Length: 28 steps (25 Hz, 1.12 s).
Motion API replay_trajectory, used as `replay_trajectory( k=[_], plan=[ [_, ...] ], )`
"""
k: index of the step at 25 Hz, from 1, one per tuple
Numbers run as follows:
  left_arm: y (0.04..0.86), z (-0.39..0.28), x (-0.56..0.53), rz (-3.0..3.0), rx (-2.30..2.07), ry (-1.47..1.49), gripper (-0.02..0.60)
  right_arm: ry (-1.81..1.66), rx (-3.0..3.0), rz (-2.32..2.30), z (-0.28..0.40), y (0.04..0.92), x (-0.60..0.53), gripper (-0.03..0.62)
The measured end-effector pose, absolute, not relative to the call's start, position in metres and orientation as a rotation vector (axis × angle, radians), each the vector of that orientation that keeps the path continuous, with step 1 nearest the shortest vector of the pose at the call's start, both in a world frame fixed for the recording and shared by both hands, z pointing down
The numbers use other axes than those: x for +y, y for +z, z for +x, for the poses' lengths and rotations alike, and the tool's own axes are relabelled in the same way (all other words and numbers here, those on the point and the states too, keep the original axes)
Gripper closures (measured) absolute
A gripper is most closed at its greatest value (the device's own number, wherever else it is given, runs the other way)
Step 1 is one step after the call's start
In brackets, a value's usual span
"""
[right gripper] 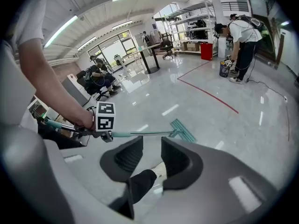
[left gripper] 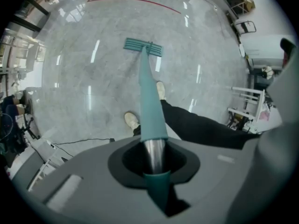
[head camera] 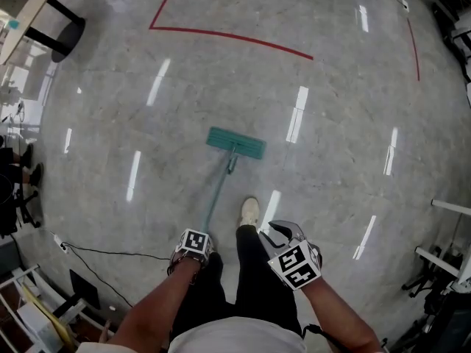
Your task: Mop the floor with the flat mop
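The flat mop's teal head (head camera: 235,143) lies flat on the grey marble floor ahead of me. Its thin teal handle (head camera: 217,197) slopes back to my left gripper (head camera: 197,237), which is shut round the handle under its marker cube. In the left gripper view the handle (left gripper: 150,97) runs out from between the jaws of the left gripper (left gripper: 154,160) to the mop head (left gripper: 143,46). My right gripper (head camera: 277,232) hangs open beside my right leg, apart from the mop. The right gripper (right gripper: 152,154) holds nothing; past it I see the mop handle (right gripper: 140,134) and head (right gripper: 183,129).
My shoe (head camera: 250,212) stands just behind the mop head. A red tape line (head camera: 235,37) marks the floor farther out. A black cable (head camera: 110,253) trails at the lower left. White racks (head camera: 449,263) stand at the right, a table base (head camera: 66,31) far left. A person (right gripper: 242,36) stands at the back.
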<state>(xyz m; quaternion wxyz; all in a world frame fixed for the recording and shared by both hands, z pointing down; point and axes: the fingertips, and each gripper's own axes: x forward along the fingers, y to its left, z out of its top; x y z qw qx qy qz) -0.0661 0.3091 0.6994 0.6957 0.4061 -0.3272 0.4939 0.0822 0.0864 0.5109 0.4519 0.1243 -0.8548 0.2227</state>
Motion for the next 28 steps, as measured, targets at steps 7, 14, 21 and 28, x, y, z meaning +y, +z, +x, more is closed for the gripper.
replay_trajectory(
  k=[7, 14, 21, 28],
  plan=[
    [0.689, -0.062, 0.261, 0.935, -0.712, 1.075, 0.514, 0.571, -2.107, 0.303, 0.084, 0.519, 0.078, 0.471],
    [0.684, -0.06, 0.218, 0.933, -0.686, 1.05, 0.512, 0.589, -2.115, 0.327, 0.085, 0.519, 0.062, 0.471],
    [0.688, -0.067, 0.178, 0.944, -0.71, 1.058, 0.509, 0.63, -2.107, 0.349, 0.094, 0.524, 0.054, 0.471],
    [0.693, -0.08, 0.133, 0.96, -0.734, 1.084, 0.509, 0.662, -2.093, 0.369, 0.104, 0.53, 0.049, 0.471]
  ],
)
